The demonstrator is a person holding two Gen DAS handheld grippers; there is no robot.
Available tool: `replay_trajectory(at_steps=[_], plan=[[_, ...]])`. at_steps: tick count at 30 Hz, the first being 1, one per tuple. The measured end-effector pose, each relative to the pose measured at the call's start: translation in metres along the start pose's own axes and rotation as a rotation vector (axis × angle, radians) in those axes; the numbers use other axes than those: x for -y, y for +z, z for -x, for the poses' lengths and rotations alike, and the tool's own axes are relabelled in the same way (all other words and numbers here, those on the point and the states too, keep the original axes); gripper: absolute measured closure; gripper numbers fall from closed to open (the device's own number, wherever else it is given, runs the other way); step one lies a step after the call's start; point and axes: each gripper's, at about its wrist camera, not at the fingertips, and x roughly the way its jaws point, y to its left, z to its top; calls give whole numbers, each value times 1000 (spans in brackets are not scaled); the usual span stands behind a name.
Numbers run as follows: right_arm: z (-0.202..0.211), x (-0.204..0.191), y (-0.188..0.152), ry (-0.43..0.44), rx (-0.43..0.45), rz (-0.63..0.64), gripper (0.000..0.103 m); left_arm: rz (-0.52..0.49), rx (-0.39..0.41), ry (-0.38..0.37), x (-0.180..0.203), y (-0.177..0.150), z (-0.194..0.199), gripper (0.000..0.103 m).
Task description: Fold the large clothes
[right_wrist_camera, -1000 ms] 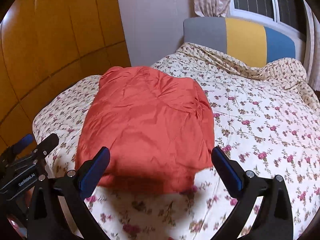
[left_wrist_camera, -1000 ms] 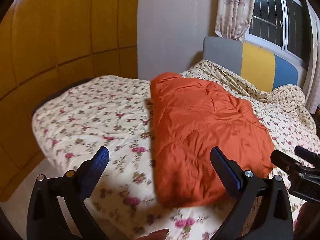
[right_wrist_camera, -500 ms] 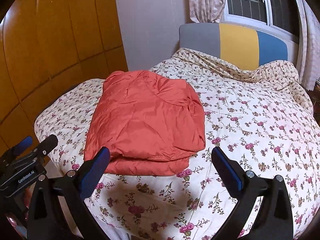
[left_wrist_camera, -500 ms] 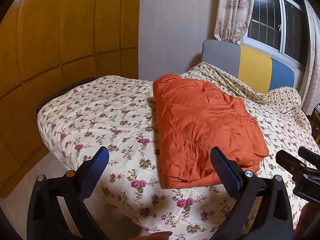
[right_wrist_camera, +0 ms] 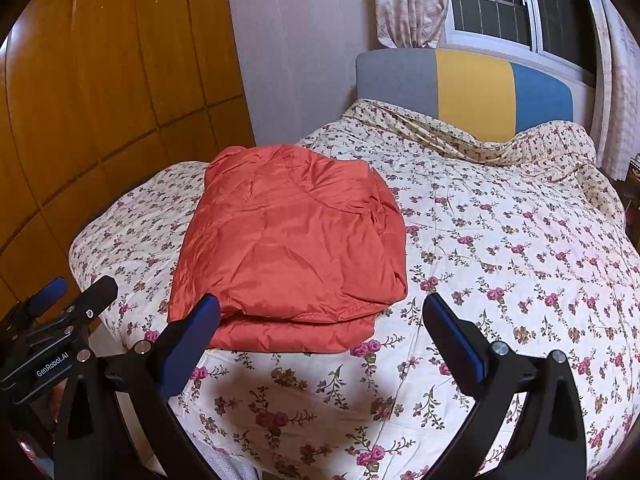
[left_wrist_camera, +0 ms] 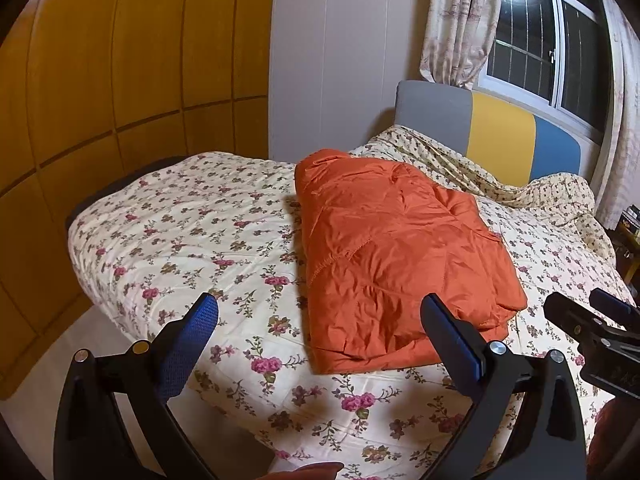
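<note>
Folded orange quilted garment (right_wrist_camera: 288, 248) lies on the flowered bedspread (right_wrist_camera: 500, 264), toward its left near corner.

Left gripper (left_wrist_camera: 320, 326) and right gripper (right_wrist_camera: 320, 326) hover at the near edge, jaws wide, gripping nothing; apparently the fold is complete.

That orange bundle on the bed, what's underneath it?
The orange bundle lies on a floral quilt, which shows all around it. Whatever is directly beneath the bundle, or tucked inside its folds, is covered.
</note>
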Motion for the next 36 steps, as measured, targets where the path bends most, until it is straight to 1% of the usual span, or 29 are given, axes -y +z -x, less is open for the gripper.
replay_trajectory(at_steps=[10, 36], plan=[[2, 2, -1, 5, 3, -8, 2, 8, -4, -14, 0, -1, 0, 3], [-7, 3, -4, 20, -27, -24, 2, 19, -27, -23, -1, -3, -6, 3]])
